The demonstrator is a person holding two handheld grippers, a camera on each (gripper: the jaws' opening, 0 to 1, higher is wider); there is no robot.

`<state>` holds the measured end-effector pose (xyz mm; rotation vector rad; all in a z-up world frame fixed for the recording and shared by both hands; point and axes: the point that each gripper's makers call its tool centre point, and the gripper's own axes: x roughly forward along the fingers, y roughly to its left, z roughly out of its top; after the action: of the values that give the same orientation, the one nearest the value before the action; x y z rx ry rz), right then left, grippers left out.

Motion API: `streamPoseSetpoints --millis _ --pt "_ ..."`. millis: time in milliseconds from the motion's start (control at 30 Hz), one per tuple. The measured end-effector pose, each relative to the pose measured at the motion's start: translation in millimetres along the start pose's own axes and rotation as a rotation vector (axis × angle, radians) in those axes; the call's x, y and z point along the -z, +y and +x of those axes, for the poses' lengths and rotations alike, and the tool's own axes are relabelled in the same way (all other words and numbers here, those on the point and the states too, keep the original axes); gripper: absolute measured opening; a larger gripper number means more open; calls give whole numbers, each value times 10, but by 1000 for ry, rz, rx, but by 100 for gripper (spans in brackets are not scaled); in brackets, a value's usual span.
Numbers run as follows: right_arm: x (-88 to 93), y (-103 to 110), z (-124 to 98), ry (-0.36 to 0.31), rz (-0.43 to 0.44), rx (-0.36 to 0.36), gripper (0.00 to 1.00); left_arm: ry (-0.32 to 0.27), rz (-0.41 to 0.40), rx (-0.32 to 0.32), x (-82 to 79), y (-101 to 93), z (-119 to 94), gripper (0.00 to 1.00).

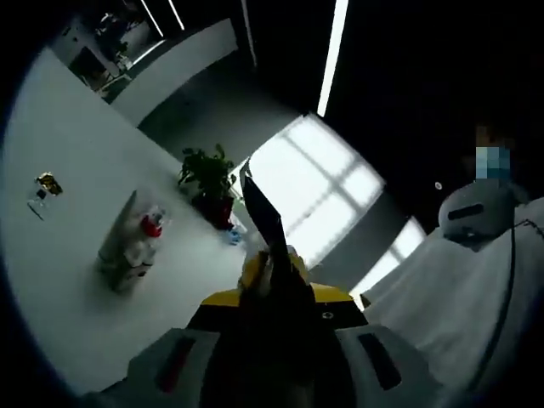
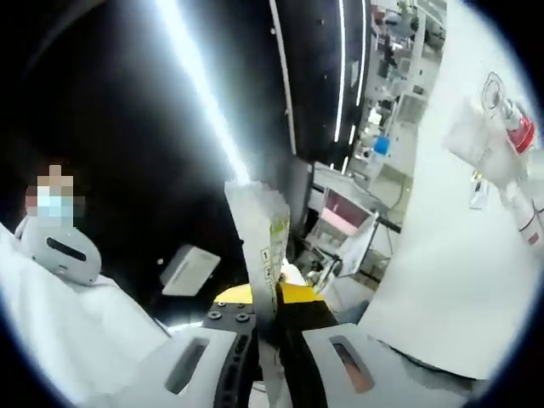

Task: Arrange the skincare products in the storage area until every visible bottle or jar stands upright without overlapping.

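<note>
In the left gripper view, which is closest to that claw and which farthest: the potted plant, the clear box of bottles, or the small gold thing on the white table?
1. Potted plant, just beyond the left claw tip, slightly left.
2. Clear box of bottles, further left on the table.
3. Small gold thing, far left near the edge.

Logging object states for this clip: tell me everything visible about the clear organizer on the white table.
The clear organizer looks like transparent plastic, box-shaped, resting on the white table. Inside it sit pale bottles and one red-capped item, too small to read. A potted plant stands apart beside it. No gripper touches it.
</note>
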<state>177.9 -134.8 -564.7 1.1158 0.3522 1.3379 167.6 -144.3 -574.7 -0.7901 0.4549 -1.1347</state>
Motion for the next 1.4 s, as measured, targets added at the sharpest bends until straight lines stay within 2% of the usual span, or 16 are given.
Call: streamPoseSetpoints --millis 33,67,133,233,300,400,467,533,667,900,1033,1200,1400 --pt "-9 -1 -6 -3 -6 4 7 4 13 -2 -7 -8 -5 19" --pt "-28 -24 -7 -12 -30 23 8 1 57 -30 -27 25 -6 14" --pt "-26 -77 -15 -10 -65 62 8 19 84 -73 -5 67 1 12" --pt "-38 -82 -22 -18 -63 66 8 19 130 -96 0 71 33 4" --pt "-73 -102 -42 -37 -66 78 8 6 106 -104 -15 77 45 4" --pt "-122 -144 -76 -62 -73 110 10 -44 108 -136 -96 110 59 3" --pt "-161 -174 -103 -83 -76 138 11 -110 70 -158 -205 123 54 2" --pt "-209 -204 -133 -107 -83 171 12 -166 72 -187 -307 139 40 2" --pt "-325 -188 -164 -178 -96 214 9 -197 86 -237 -364 145 52 2" --pt "-425 -131 -146 -222 -83 202 7 -247 37 -220 -391 109 96 2" --pt "-425 -47 -171 -193 -81 156 3 -254 21 -199 -378 88 86 5" --pt "-436 99 -194 -183 -98 97 1 -248 51 -152 -379 -10 79 10" --pt "-489 205 -214 -188 -80 40 0 -251 64 -118 -428 -71 36 17"
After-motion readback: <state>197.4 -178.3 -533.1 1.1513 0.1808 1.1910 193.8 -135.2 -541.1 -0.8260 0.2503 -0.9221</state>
